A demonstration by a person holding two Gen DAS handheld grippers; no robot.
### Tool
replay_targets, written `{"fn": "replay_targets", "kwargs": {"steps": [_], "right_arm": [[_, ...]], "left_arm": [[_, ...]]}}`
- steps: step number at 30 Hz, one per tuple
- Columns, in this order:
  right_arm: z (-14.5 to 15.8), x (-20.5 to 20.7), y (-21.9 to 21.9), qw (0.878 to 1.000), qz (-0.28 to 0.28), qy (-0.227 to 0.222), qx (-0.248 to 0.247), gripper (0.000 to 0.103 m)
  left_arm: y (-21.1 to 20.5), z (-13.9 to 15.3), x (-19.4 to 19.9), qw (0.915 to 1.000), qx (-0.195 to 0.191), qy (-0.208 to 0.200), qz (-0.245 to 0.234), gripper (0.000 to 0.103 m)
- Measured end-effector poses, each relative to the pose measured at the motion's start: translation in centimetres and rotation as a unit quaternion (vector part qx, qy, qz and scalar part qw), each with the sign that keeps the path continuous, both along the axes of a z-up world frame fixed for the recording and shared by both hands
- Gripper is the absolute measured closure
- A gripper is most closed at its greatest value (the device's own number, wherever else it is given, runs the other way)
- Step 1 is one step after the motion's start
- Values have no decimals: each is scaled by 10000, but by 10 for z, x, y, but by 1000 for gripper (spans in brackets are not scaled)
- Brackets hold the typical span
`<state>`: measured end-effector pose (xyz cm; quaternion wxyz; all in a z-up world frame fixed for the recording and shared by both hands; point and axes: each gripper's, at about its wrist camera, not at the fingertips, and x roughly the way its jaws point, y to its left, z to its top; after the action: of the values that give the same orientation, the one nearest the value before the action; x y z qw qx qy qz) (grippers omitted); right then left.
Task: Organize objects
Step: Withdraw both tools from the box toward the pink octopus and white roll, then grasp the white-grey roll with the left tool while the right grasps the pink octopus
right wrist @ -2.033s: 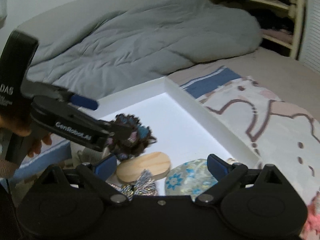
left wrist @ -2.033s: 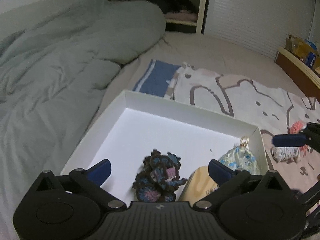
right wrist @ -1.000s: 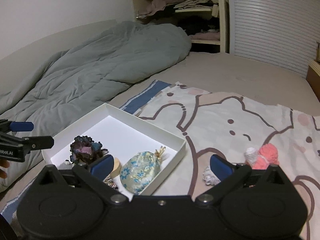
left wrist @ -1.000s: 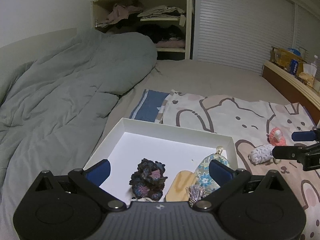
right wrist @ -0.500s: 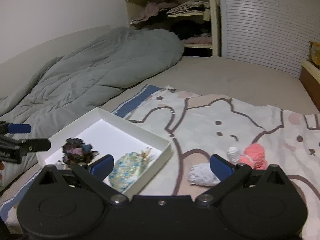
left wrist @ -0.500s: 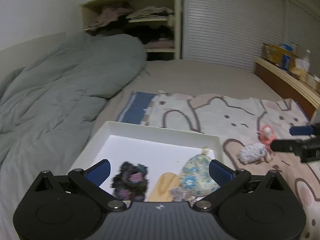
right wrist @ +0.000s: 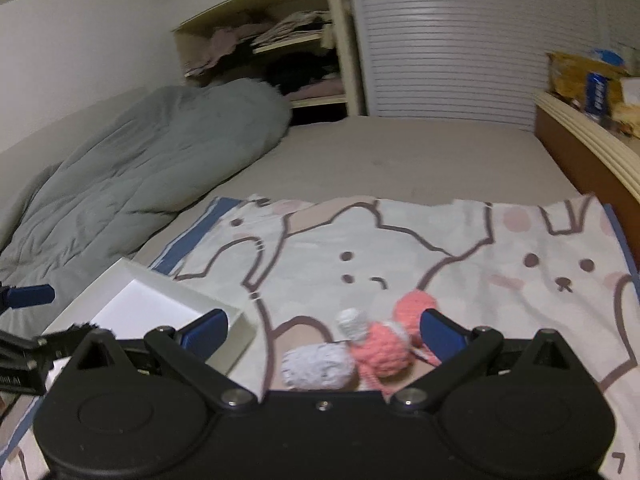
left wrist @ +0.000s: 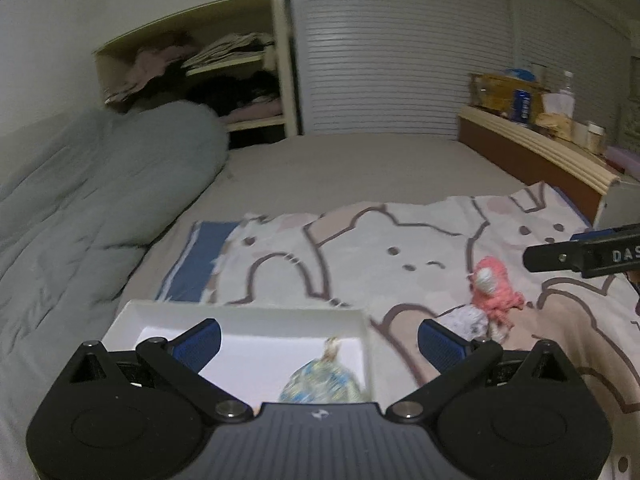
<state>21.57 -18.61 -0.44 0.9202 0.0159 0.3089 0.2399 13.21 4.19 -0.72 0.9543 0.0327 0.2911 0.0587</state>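
The pink crochet toy lay on the cartoon blanket, low center in the right wrist view, touching a small white knit piece at its left. A white knit tip stuck up from the pink toy. In the left wrist view the same pink toy sat at right of center, with the white piece just below it.

The right claw was spread wide, both toys lying between and just ahead of its blue pads, nothing pinched. The left claw was also spread, empty, over the white box.

The box sat at lower center of the left view, on the blanket's left edge. Inside it was a blue floral pouch with a gold clasp, near the box's right wall. Other contents hidden behind the claw body. In the right view the box showed at lower left, apart from the toys.

The right claw showed in the left view at the right edge; one left claw finger was at the left edge of the right view.

Grey duvet bunched at left on the bed. Shelf with clothes at upper left, slatted doors upper center, headboard ledge with a can and clutter at upper right.
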Motion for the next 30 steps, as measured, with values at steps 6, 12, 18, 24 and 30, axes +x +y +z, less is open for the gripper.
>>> {"fn": "replay_targets", "kwargs": {"steps": [6, 12, 18, 24, 30], "right_arm": [[-14, 20, -19, 9992, -367, 162, 85, 0], [-37, 42, -28, 9961, -696, 479, 242, 0], [-58, 66, -38, 9808, -988, 1199, 1177, 0], [-82, 86, -53, 9353, -1580, 2115, 2356, 27], [-113, 101, -55, 8989, -1974, 2687, 2841, 48]], "left_arm": [[-26, -12, 25, 9983, -148, -147, -551, 0], [-56, -32, 41, 9880, 74, -271, -1518, 1], [-80, -57, 62, 9747, 432, -151, -2187, 15], [-84, -86, 86, 9655, 478, 117, -2557, 36], [-84, -108, 100, 9602, 512, 409, -2717, 42]]}}
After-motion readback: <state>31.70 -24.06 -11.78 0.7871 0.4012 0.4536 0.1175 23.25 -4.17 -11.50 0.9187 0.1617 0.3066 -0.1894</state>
